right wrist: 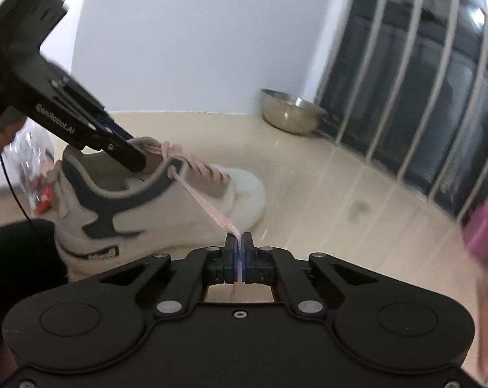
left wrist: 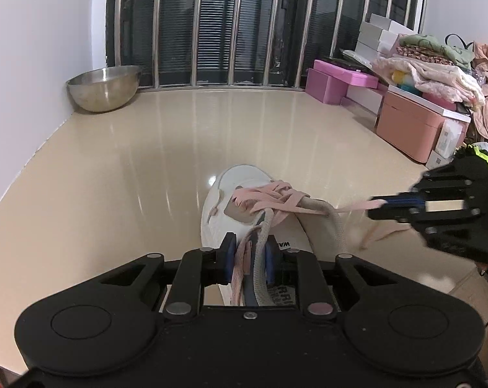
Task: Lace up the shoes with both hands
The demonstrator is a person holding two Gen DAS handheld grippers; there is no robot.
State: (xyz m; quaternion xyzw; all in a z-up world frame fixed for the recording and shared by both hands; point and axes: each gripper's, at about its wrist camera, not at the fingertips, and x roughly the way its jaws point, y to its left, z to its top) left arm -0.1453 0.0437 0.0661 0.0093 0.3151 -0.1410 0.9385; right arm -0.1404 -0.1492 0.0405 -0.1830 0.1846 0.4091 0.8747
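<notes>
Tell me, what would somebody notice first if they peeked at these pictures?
Probably the white shoe on the shiny beige floor, with its pink lace stretched tight to the right gripper, which pinches it. The left gripper clamps the shoe's collar and the lace's other end, and a metal bowl sits in the far corner by the barred window.

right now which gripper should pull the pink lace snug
Right, probably. The right gripper is shut on the free pink lace, stretched from the shoe's top eyelet, while the left gripper clamps the collar and steadies it.
</notes>
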